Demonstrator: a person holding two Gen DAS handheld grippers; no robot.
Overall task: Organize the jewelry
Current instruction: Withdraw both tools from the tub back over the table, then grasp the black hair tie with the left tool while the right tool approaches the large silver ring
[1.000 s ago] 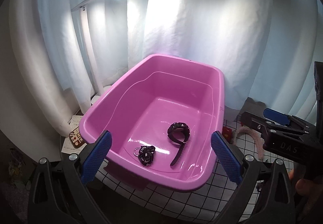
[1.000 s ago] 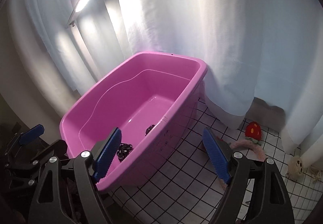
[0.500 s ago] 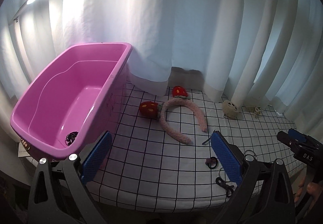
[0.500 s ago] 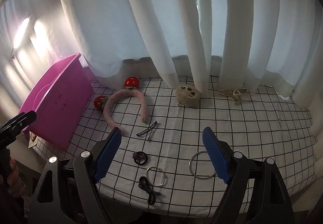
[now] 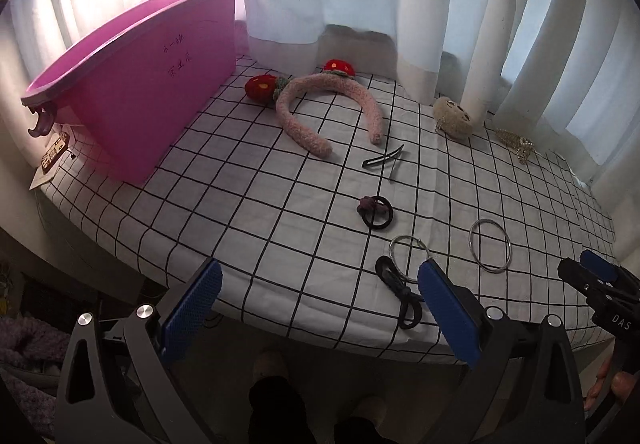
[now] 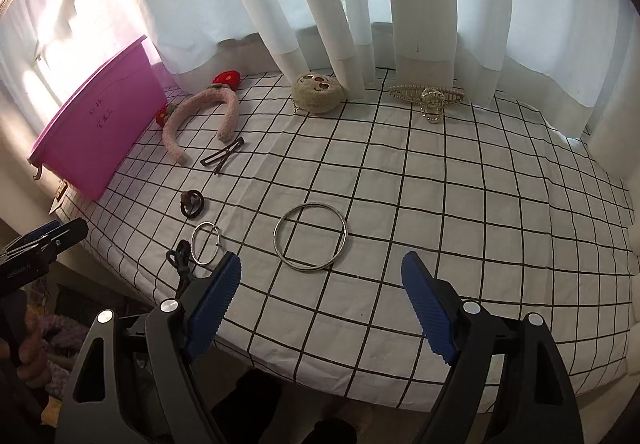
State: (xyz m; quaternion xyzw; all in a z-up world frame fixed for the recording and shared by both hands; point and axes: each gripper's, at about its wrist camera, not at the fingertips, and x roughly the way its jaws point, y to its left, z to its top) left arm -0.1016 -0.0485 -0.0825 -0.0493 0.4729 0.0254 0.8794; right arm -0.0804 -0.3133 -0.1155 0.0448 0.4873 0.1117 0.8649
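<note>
Left wrist view is showing most of the jewelry still lying loose on the cloth: headband, clips, hair tie, small ring, bangle. None is sitting in a gripper, so sorting into the bin looks largely unfinished. Left gripper is gaping empty near the black loop. Right gripper, also wide and empty, is hovering just short of the bangle. Only the right wrist view is revealing the pearl claw clearly; the bin's inside is hidden in both.
</note>
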